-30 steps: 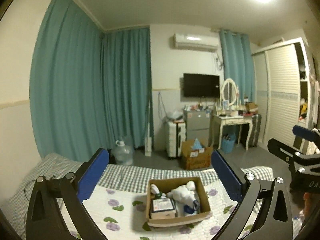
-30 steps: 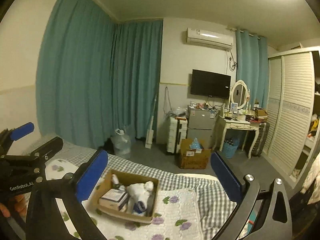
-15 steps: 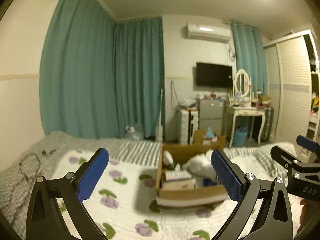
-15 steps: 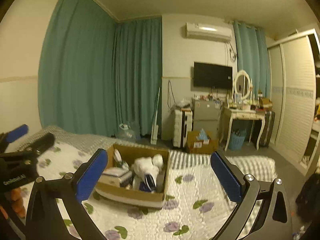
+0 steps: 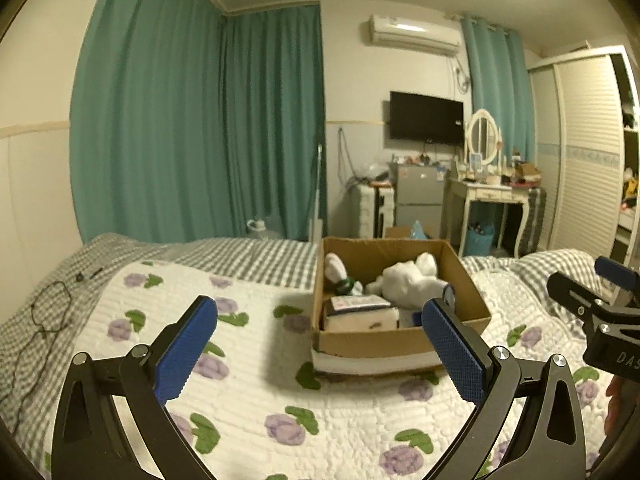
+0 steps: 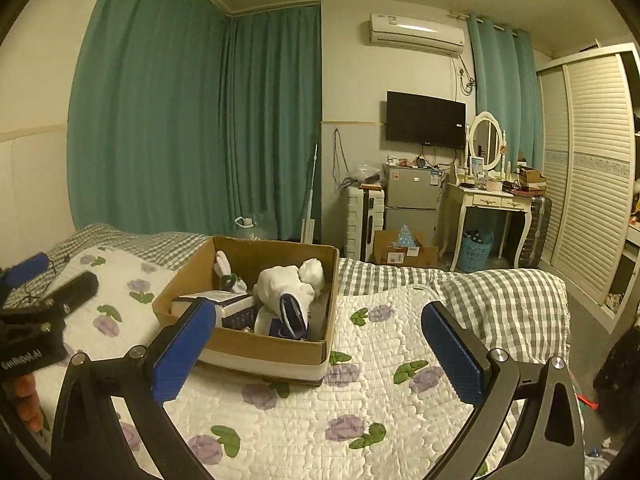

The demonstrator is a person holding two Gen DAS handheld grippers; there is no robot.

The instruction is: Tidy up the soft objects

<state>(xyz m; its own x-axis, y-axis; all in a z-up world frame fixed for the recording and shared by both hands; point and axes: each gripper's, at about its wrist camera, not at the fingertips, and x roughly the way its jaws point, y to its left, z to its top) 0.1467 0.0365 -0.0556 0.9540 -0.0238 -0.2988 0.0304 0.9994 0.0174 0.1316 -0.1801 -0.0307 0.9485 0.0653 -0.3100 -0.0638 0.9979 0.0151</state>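
Bare quilt [image 5: 248, 384] before the open-topped cardboard box [image 5: 400, 338], its walls the only barrier.

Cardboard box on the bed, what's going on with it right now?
A person holds a two-finger gripper in each hand above the flowered quilt. The left gripper and the right gripper are both open and hold nothing. Ahead of them sits the cardboard box, with a white plush toy, a book-like item and other small things inside. Nothing has been picked up yet.
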